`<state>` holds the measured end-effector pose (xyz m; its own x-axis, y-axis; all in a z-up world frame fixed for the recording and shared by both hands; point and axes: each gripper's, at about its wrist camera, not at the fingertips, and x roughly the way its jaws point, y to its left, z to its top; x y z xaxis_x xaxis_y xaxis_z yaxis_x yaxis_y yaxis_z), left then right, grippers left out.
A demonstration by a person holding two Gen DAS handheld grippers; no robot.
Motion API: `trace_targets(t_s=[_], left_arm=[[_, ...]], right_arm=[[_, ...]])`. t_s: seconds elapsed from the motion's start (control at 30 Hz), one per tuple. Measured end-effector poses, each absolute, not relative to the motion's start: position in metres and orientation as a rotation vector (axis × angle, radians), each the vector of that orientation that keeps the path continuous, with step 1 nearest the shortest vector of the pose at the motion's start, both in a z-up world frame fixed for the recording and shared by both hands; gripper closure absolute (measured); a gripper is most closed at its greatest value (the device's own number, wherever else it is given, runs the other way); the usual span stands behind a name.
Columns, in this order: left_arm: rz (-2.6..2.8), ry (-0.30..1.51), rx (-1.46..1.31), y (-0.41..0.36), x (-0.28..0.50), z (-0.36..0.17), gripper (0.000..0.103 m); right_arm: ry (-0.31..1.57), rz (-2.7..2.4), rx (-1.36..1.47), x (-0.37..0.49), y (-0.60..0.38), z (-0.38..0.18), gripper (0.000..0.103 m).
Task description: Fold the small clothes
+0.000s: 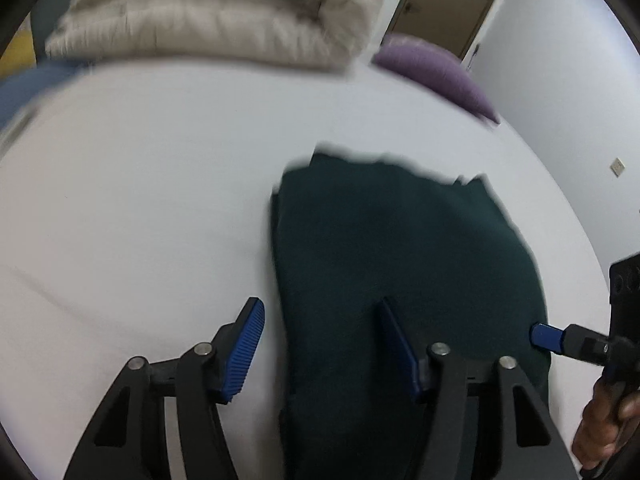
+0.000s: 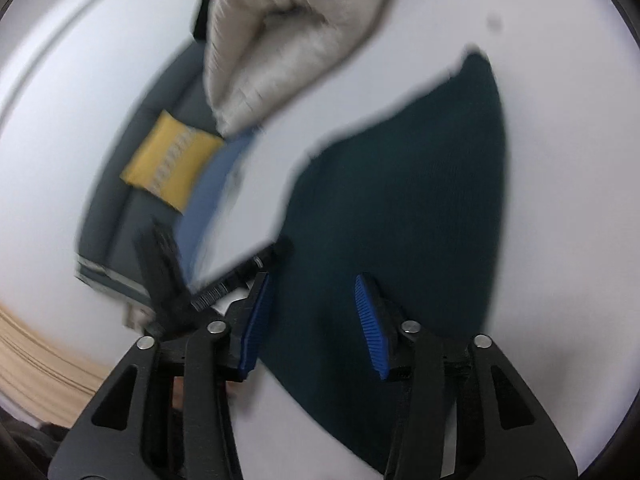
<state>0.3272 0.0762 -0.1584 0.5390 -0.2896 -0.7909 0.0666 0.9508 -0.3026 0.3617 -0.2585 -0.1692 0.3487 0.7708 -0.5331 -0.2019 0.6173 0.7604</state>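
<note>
Dark green garment [image 1: 404,264]: matt cloth, fine ribbed knit. Bench [image 1: 152,200]: smooth white, matt. Cream jacket [image 1: 224,12]: quilted, soft sheen, probably nylon; blurred. Purple cloth [image 1: 436,72]: fuzzy. Left hand-held gripper [image 1: 320,344]: matt black plastic, ridged blue pads [image 1: 246,350], shiny metal pins.

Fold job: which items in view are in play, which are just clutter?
In play:
- dark green garment, lying flat on the white table
- left gripper, open over its near edge
- right gripper, open over it

Clutter:
- cream puffy jacket
- purple cloth
- blue cloth
- yellow cushion
</note>
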Motion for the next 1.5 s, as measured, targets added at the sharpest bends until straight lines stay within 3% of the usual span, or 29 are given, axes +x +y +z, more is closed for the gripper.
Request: trace_targets(t_s=[0.13,0.27,0.63,0.93,1.03,1.1,1.17,1.3,1.5], left_arm=[[-0.218,0.962,-0.337,0.096,0.319,-0.15,0.039],[-0.276,0.935,-0.44,0.12,0.306,-0.137,0.037],[-0.473,1.123,-0.823,0.157,0.319,-0.186,0.036],[-0.577,1.198,-0.884,0.129,0.35,-0.196,0.036],[-0.569,1.212,-0.85,0.117,0.355,-0.195,0.042],[-0.543,1.231,-0.807,0.111,0.351,-0.197,0.063],[-0.538,1.245,-0.824,0.111,0.351,-0.203,0.07],[-0.527,1.241,-0.811,0.108,0.345,-0.199,0.075],[-0.52,1.198,-0.734,0.098,0.316,-0.171,0.078]], right_arm=[[0.999,0.653,0.736,0.359,-0.278,-0.167,0.061],[0.929,0.564,0.721,0.344,-0.31,-0.149,0.032],[1.113,0.519,0.933,0.364,-0.336,-0.216,0.032],[1.14,0.619,0.969,0.382,-0.309,-0.231,0.032],[1.159,0.613,0.933,0.387,-0.298,-0.233,0.032],[1.17,0.605,0.912,0.39,-0.29,-0.235,0.037],[1.19,0.581,0.871,0.394,-0.281,-0.235,0.047],[1.192,0.571,0.847,0.392,-0.274,-0.235,0.06],[1.147,0.547,0.743,0.37,-0.27,-0.203,0.067]])
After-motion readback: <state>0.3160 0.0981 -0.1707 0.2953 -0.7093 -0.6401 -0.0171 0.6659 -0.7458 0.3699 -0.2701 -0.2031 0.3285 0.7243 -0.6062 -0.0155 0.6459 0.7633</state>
